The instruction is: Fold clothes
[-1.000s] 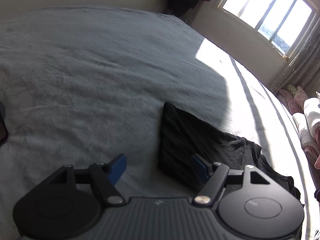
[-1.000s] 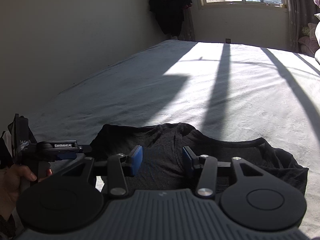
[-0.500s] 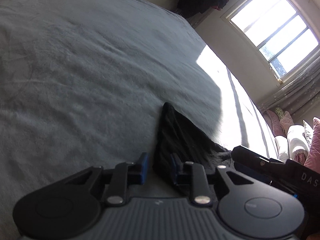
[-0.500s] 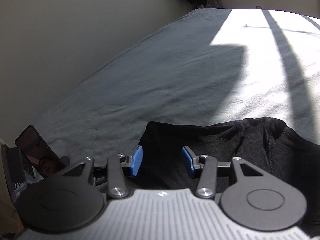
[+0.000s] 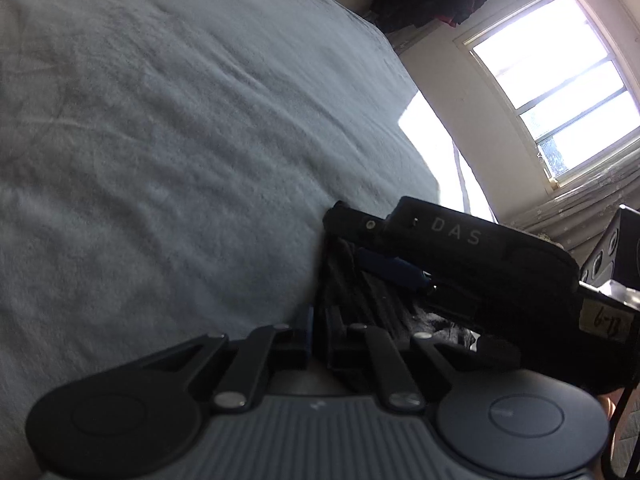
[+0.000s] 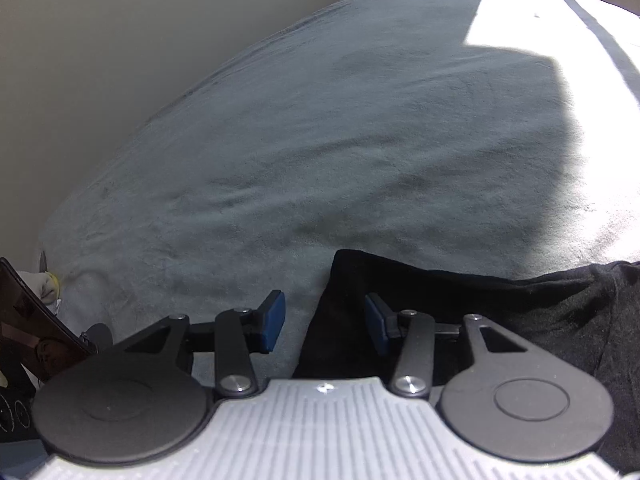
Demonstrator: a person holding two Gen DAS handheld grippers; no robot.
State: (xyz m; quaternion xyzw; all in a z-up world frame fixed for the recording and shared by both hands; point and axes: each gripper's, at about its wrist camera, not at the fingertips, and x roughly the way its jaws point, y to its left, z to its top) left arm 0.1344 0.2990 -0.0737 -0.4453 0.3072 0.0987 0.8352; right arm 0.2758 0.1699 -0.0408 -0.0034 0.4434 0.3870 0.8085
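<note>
Black shirt (image 6: 500,304) lies on the grey bed (image 6: 320,140), our left gripper (image 5: 316,332) pinched on its corner edge, our right gripper (image 6: 324,320) spread open straddling the same corner, the cloth's length trailing off to our right.

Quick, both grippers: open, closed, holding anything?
Left gripper: shut on the black shirt, pinching its edge.
Right gripper: open, straddling the shirt's corner, not gripping yet.

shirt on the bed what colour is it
Black shirt; the right wrist view shows it best.
</note>
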